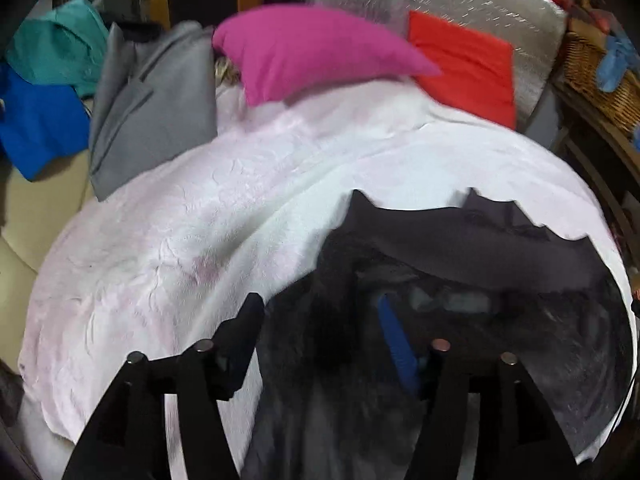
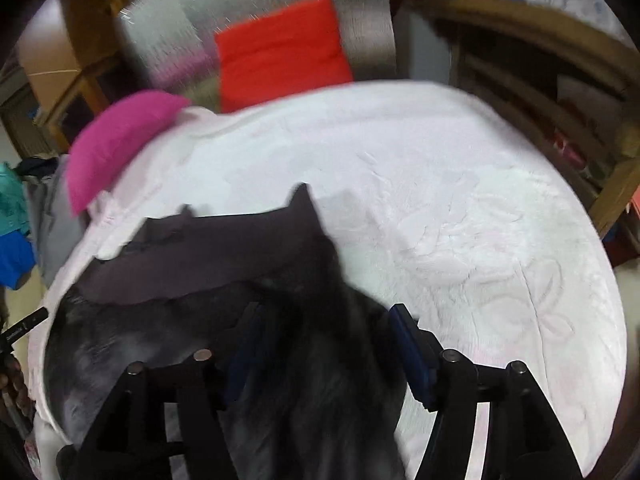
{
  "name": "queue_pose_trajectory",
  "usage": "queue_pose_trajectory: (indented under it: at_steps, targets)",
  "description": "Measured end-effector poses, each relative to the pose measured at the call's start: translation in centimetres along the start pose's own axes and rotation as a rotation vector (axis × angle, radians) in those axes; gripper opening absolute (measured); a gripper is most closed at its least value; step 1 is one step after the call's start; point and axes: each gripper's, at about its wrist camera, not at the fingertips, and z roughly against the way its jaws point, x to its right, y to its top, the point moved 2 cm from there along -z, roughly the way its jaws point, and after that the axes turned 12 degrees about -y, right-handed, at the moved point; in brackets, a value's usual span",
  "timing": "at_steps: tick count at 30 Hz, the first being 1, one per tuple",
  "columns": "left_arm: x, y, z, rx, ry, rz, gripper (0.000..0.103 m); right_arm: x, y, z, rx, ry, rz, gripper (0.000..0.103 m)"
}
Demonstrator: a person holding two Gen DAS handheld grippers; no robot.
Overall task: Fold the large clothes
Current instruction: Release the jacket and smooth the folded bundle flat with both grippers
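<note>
Dark furry garment (image 1: 460, 280) lies crosswise on white bedspread (image 1: 200, 220), directly under both claws. Left gripper (image 1: 332, 344) open, right gripper (image 2: 324, 340) open, both straddling fur, neither nearer.

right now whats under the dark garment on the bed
The dark garment lies on a white textured bedspread, which shows all round it. Whatever is directly beneath the garment is covered.

Your right gripper (image 2: 324, 344) stands with its jaws apart over the dark grey fuzzy garment (image 2: 224, 256), which lies between its blue-padded fingers (image 2: 410, 354) on the white embossed bedspread (image 2: 460, 208). A magenta pillow (image 2: 116, 144) and an orange-red cushion (image 2: 280, 52) sit beyond.
</note>
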Motion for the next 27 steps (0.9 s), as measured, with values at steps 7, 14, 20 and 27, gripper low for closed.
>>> queue_pose_trajectory:
  at_steps: [7, 14, 20, 27]
  targets:
    - [4.4, -6.0, 2.2, -0.013, -0.055, -0.066, 0.064, -3.7, -6.0, 3.6, 0.058, 0.053, 0.004, 0.077]
    - [6.0, -9.1, 0.6, -0.094, -0.054, -0.077, 0.064, -3.4, -8.2, -1.0, -0.064, 0.003, -0.022, 0.077]
    - [5.9, -9.4, 1.6, -0.077, -0.061, -0.065, 0.064, -4.0, -7.7, 1.8, 0.007, 0.015, -0.034, 0.084]
    - [5.8, -10.2, 2.0, -0.077, -0.070, -0.052, 0.064, -4.0, -8.7, 0.9, -0.045, -0.005, -0.034, 0.086]
